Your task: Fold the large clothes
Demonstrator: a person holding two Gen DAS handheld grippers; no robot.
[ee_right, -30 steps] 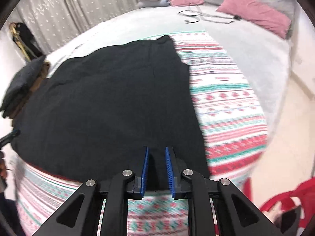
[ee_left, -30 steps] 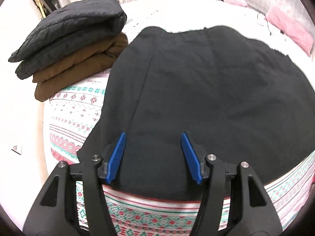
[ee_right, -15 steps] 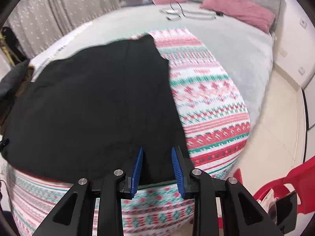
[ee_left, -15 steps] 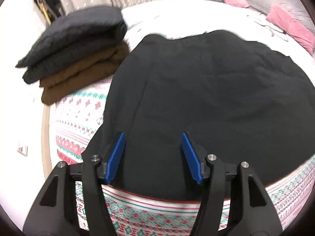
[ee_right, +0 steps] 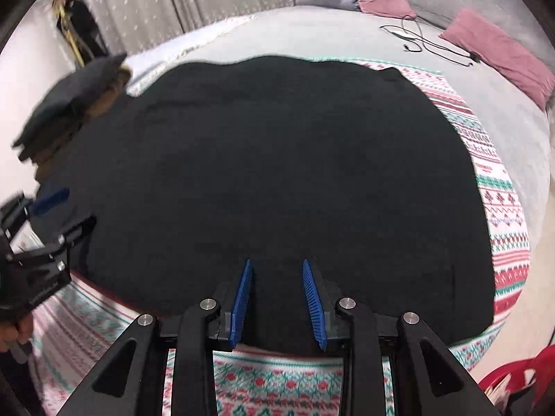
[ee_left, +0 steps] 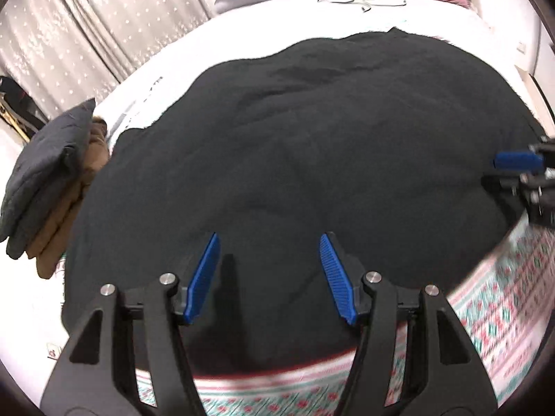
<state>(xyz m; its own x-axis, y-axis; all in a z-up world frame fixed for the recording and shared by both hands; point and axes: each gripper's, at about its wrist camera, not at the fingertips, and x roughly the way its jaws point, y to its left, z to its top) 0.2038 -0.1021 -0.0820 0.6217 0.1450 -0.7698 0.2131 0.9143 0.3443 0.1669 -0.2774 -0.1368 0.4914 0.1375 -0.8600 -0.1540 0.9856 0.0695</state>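
Over black garment, gaping hand-held gripper

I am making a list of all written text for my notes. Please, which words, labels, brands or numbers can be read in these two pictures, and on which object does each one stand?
None can be read with certainty.
Patterned blanket: a band of small red letters near its right edge, too blurred to read.
Left gripper body, seen from the right wrist view: faint printed marking, too small to read.
Black garment: no label or print visible.
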